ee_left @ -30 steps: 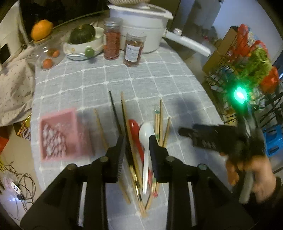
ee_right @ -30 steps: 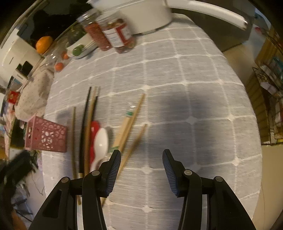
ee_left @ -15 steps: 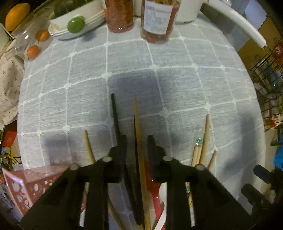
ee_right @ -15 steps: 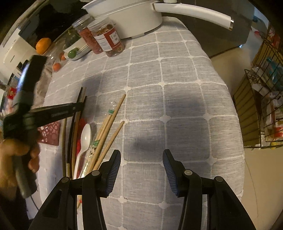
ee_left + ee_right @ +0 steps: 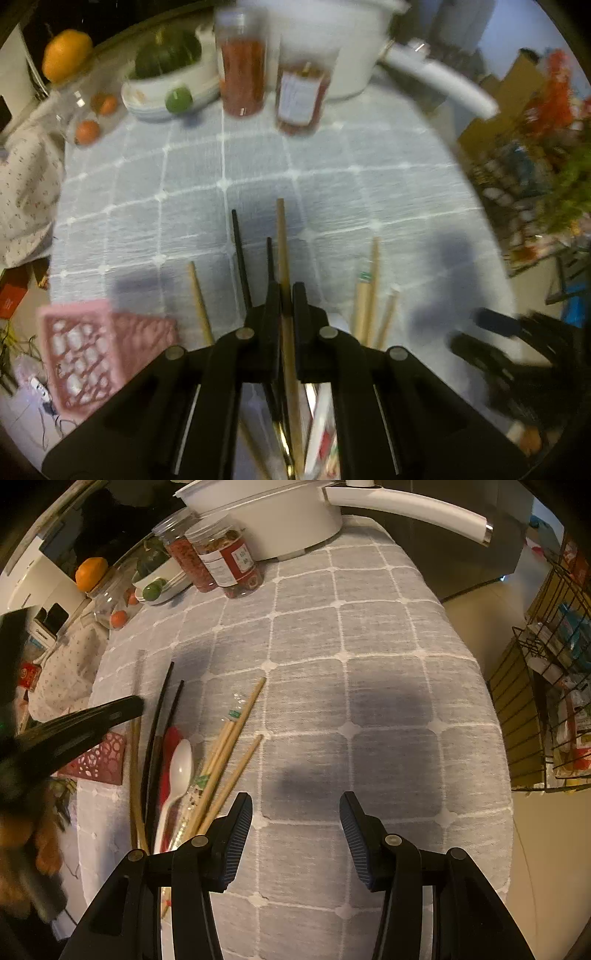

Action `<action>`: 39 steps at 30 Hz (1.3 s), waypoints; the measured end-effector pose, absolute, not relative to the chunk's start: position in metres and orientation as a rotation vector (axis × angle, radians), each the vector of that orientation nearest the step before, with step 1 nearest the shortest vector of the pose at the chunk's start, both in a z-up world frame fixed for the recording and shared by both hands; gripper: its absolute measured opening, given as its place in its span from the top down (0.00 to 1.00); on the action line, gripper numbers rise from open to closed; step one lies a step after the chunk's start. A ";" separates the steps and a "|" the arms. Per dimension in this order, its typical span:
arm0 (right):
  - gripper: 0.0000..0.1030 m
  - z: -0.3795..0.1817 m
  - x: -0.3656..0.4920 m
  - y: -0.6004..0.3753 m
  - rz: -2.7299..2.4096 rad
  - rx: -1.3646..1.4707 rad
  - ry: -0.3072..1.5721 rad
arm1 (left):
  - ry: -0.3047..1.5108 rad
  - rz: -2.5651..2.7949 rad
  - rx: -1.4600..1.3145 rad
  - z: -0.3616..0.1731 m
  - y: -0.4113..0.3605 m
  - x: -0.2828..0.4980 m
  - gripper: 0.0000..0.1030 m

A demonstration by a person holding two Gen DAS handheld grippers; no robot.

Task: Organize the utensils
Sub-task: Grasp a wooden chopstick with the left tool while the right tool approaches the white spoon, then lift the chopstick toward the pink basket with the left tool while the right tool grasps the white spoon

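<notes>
Left gripper (image 5: 286, 301) pinched shut on wooden chopstick (image 5: 282, 240) running straight ahead along its fingers, pink basket (image 5: 79, 354) just left; right gripper (image 5: 295, 823) wide open, empty.

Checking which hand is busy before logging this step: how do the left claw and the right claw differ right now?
The left claw is shut on a wooden chopstick; the right claw is open and holds nothing. The left one sits among the utensils beside the pink basket; the right one hovers over bare tablecloth, right of the white spoon. Both are black two-finger tools.
</notes>
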State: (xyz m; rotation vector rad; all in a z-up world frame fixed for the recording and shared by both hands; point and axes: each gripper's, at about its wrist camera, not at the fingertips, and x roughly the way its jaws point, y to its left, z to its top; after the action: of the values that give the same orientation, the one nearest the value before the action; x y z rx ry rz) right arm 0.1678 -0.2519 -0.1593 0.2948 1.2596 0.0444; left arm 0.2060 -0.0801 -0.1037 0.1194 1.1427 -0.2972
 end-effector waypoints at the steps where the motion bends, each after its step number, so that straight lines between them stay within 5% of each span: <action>1: 0.51 -0.159 0.170 -0.249 0.055 0.297 1.256 | 1.116 -0.311 0.114 -0.093 -0.074 0.193 0.93; 11: 0.56 -0.153 0.191 -0.194 0.253 0.339 1.199 | 0.905 -0.324 0.027 -0.024 -0.013 0.133 0.94; 28: 0.65 -0.192 0.222 -0.164 0.275 0.315 1.238 | 0.884 -0.282 -0.042 -0.031 0.037 0.105 0.94; 31: 0.72 -0.196 0.225 -0.159 0.290 0.318 1.245 | 0.885 -0.277 -0.044 -0.033 0.039 0.104 0.94; 34: 0.90 -0.203 0.223 -0.154 0.296 0.300 1.272 | 0.886 -0.266 -0.045 -0.034 0.042 0.106 0.94; 39: 0.96 -0.196 0.219 -0.154 0.299 0.309 1.235 | 0.870 -0.239 -0.053 -0.032 0.048 0.106 0.94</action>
State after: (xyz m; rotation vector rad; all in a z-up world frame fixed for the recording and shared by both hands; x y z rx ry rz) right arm 0.2190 -0.1538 -0.1959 0.3093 1.2351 0.2992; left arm 0.1061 0.0476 -0.0322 -0.0534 0.8698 -0.2391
